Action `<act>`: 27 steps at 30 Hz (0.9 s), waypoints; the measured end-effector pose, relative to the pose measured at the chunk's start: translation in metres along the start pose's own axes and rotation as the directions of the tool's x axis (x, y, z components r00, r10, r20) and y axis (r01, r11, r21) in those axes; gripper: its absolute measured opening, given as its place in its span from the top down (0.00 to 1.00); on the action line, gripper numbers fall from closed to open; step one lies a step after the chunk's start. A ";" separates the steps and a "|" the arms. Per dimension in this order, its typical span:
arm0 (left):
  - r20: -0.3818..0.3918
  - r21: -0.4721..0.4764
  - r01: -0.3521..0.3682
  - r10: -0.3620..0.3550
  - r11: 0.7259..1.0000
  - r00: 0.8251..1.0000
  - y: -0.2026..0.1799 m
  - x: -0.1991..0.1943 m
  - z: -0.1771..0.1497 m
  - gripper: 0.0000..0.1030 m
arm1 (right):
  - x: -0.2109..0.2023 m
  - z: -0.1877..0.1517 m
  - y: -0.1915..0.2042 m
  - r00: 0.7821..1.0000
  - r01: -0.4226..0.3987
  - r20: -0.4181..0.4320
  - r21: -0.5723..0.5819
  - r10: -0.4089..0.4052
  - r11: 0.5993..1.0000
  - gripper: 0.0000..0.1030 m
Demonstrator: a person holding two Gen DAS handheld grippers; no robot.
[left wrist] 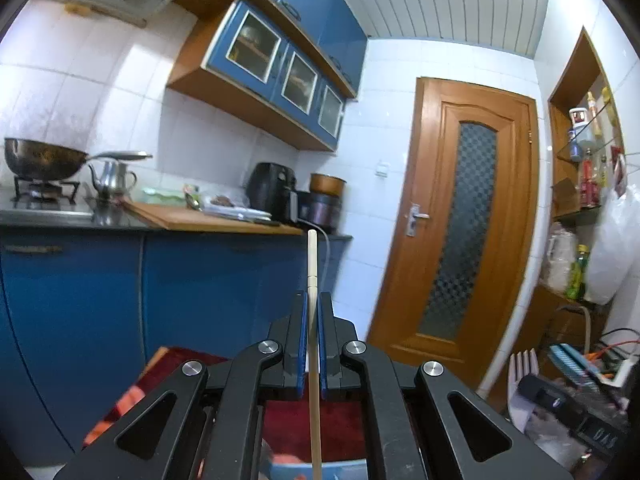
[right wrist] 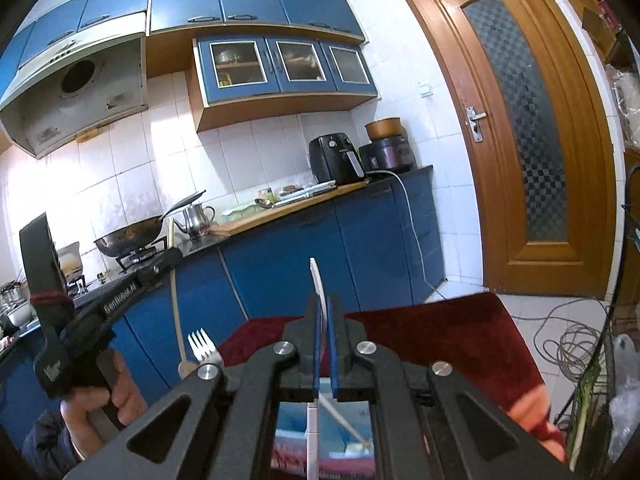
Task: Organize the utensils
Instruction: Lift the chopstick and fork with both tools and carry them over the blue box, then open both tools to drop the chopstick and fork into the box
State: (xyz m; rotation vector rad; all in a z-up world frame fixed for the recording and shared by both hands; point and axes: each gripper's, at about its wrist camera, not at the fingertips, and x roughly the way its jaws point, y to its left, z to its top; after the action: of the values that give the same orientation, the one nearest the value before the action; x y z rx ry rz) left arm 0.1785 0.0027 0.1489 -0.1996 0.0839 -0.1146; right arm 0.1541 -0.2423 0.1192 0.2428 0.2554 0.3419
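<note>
Left hand-held gripper: the left hand-held gripper [left wrist: 312, 300], black frame with blue pads, is closed on a long pale wooden chopstick [left wrist: 313, 264]; the stick runs between the pads, its squared end sticking out past the fingertips and its other end trailing back under the frame.
Same tool, right wrist view: the left hand-held gripper [right wrist: 173, 257] shows at the lower left, carried by a person's hand [right wrist: 100, 396] in a dark sleeve; the pale wooden chopstick [right wrist: 175, 300] hangs steeply, its thin end near the bottom.
Right hand-held gripper: the right hand-held gripper [right wrist: 325, 300] is clamped on a thin white plastic knife [right wrist: 318, 280]; the serrated blade stands out above the fingertips, the handle passes back below the frame.
Other utensil: a white plastic fork [right wrist: 203, 346] shows tines-up just left of the right tool's frame, close beside the chopstick's lower end; what holds it cannot be told.
Below the tools: a dark red cloth [right wrist: 440, 332] covers the surface; a light blue box [right wrist: 296, 416] lies under the right frame with a white stick in it.
Background: blue kitchen cabinets [right wrist: 304, 256], a dark wok [right wrist: 130, 236] on a burner, a steel kettle [right wrist: 197, 216], a black air fryer [right wrist: 334, 156], a brown wooden door [right wrist: 520, 120] with patterned glass.
</note>
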 end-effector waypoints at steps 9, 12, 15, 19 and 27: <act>-0.023 0.017 -0.048 0.049 0.999 0.999 0.004 0.027 -0.027 0.96 | 0.034 0.001 -0.005 0.992 0.067 0.107 -0.045 -0.062 0.997 0.95; -0.033 0.026 -0.049 0.050 0.998 0.998 0.005 0.029 -0.035 0.96 | 0.043 -0.004 -0.008 0.990 0.080 0.118 -0.056 -0.073 0.995 0.95; -0.033 0.035 -0.053 0.055 0.998 0.998 0.005 0.027 -0.039 0.96 | 0.051 -0.011 -0.009 0.991 0.079 0.114 -0.078 -0.070 0.994 0.95; -0.034 0.046 -0.057 0.058 0.997 0.998 0.004 0.027 -0.041 0.96 | 0.057 -0.021 -0.006 0.993 0.082 0.092 -0.129 -0.071 0.988 0.95; -0.070 0.078 -0.028 0.034 0.997 0.997 -0.005 0.022 -0.050 0.96 | 0.064 -0.031 0.002 0.998 0.053 -0.010 -0.187 -0.055 0.981 0.95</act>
State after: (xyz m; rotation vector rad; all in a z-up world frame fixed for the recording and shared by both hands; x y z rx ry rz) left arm 0.1953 -0.0146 0.0991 -0.1171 0.1532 -0.0940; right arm 0.2030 -0.2112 0.0774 0.0482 0.2429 0.3118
